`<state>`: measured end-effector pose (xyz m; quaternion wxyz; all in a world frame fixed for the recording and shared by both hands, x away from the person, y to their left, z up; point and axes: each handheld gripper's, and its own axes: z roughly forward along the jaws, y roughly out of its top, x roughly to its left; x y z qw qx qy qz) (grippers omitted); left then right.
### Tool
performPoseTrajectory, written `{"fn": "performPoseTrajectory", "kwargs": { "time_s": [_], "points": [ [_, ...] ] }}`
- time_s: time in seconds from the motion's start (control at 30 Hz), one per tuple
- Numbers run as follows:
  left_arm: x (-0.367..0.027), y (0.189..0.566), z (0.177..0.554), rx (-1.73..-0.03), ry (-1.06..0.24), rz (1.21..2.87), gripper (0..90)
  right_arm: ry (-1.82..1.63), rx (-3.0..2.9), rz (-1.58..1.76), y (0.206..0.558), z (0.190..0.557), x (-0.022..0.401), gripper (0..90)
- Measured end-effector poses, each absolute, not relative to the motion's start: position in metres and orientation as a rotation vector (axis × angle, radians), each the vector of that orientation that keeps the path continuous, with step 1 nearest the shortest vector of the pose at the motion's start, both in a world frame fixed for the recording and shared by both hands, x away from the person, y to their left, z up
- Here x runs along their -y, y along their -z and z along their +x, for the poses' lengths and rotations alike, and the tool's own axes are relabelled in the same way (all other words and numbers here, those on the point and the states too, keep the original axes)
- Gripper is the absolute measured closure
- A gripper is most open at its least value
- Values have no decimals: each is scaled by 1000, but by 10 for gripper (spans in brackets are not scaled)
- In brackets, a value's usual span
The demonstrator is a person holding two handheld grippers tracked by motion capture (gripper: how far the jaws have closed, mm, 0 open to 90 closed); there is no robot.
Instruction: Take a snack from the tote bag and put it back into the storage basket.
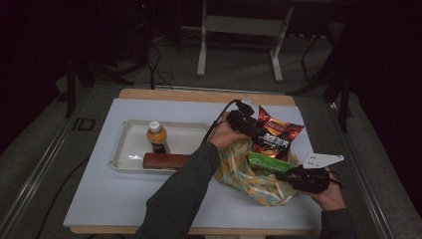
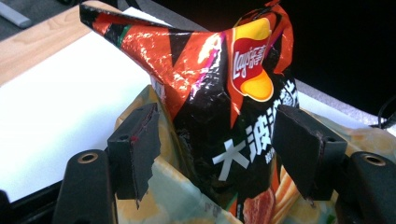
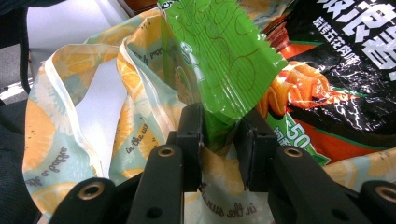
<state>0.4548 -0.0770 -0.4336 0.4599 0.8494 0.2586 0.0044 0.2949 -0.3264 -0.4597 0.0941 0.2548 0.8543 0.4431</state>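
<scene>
High view: left forearm crosses table diagonally, left gripper (image 1: 247, 121) jaws apart, released, beside chips bag (image 1: 275, 137) standing in orange-print tote (image 1: 244, 179); right hand low, right gripper (image 1: 284, 175) clamps green packet (image 1: 267, 163) at tote rim

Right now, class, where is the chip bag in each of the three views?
High view: the chip bag stands right of centre, poking out of the orange-print cloth bag.
Left gripper view: chip bag at centre, between the open jaws.
Right gripper view: chip bag at upper right, behind the green packet.
Shared landmark: the orange-print cloth bag.
</scene>
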Motion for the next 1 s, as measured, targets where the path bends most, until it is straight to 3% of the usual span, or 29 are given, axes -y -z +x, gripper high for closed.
{"fn": "performPoseTrajectory", "kwargs": {
  "time_s": [0.3,0.83,1.0],
  "points": [
    [85,440,461,-675,11,2095,382,-1319,-2535,759,461,294,328,731],
    [85,441,461,-707,-69,2141,834,-1322,-2534,759,461,294,329,732],
    [87,439,457,-686,-100,2156,893,-1325,-2533,756,462,293,330,733]
  ]
}}
